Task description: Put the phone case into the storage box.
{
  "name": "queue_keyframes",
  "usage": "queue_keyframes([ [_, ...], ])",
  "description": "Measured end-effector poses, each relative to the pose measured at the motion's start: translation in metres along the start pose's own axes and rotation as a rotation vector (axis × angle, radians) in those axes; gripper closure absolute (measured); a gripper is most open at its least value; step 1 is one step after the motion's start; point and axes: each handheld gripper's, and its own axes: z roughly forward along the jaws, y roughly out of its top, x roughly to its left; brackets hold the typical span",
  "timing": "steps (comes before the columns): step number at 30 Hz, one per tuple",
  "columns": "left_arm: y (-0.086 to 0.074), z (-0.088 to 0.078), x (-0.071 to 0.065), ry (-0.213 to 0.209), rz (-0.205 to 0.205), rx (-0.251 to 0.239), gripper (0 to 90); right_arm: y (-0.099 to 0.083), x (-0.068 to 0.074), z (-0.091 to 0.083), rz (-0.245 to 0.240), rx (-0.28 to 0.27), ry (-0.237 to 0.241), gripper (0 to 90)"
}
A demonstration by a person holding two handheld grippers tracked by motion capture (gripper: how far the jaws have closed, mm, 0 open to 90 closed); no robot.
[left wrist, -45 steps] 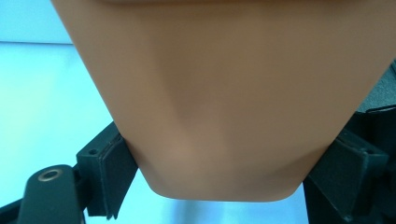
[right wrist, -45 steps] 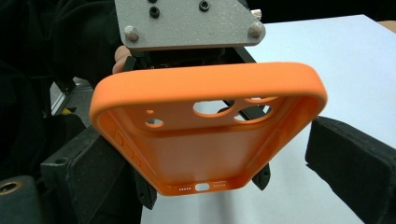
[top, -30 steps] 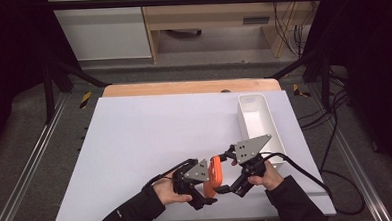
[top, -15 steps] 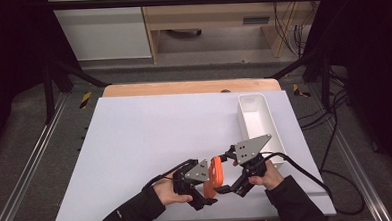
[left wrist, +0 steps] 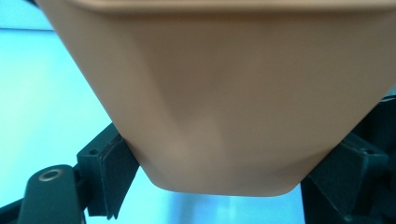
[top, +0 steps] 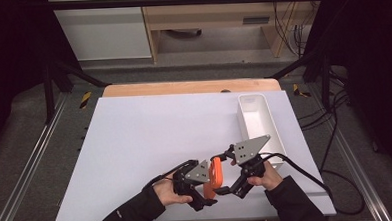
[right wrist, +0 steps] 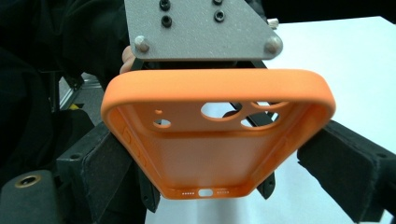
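With the left gripper (top: 203,189) clamped on the case (top: 215,175) and the right gripper (top: 226,176) just opening around it, the case may tip.

Bright even light on the white table (top: 135,143), dark surroundings, blurred left close-up.

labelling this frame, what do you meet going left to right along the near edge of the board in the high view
left hand → left gripper → orange case → right gripper → right hand
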Motion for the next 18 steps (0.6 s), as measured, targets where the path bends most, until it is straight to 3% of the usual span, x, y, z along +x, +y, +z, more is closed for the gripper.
queue_keyframes([
  [18, 0.0001, 0.0007, -0.0006, 0.008, -0.005, -0.002, 15.2, 0.0004, 0.0005, -0.0008, -0.021, 0.003, 0.019, 16.5],
])
